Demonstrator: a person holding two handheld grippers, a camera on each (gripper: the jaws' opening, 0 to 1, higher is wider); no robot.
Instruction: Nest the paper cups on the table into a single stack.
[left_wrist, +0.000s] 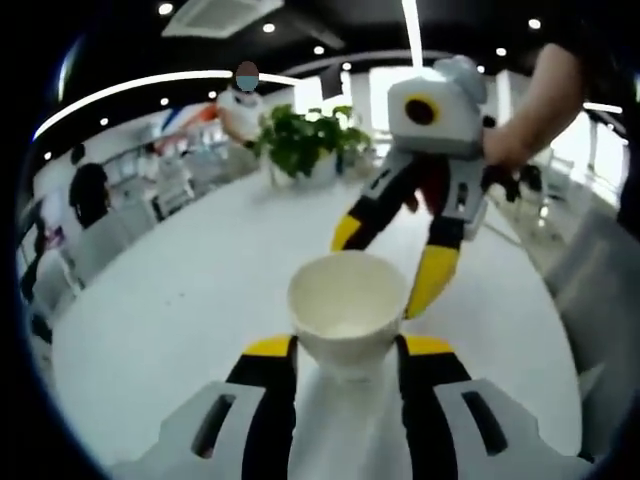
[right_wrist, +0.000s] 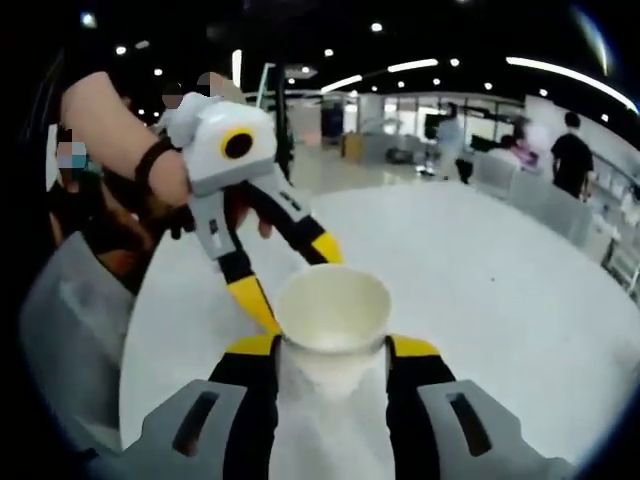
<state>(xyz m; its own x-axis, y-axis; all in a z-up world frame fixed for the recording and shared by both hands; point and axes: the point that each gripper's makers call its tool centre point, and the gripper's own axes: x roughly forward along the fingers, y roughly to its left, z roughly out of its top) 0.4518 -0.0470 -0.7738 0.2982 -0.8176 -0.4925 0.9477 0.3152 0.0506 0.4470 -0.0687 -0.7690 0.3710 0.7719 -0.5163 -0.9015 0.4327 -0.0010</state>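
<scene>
A white paper cup (left_wrist: 348, 305) stands upright with its mouth open, between the yellow-tipped jaws of my left gripper (left_wrist: 348, 347), which press its lower sides. In the right gripper view the paper cup (right_wrist: 333, 315) sits the same way between the jaws of my right gripper (right_wrist: 333, 347). The right gripper (left_wrist: 390, 265), held by a hand, comes in from the far right, one tip at the cup's rim and one behind it. The left gripper (right_wrist: 292, 275) reaches in from the left, its tips against the cup's left side and far rim. Both seem to hold one cup.
A round white table (left_wrist: 200, 290) lies under the cup, with a potted green plant (left_wrist: 305, 140) at its far edge. A grey chair (right_wrist: 70, 320) stands near the person's arm (right_wrist: 110, 125). People stand far off in the hall (right_wrist: 572, 150).
</scene>
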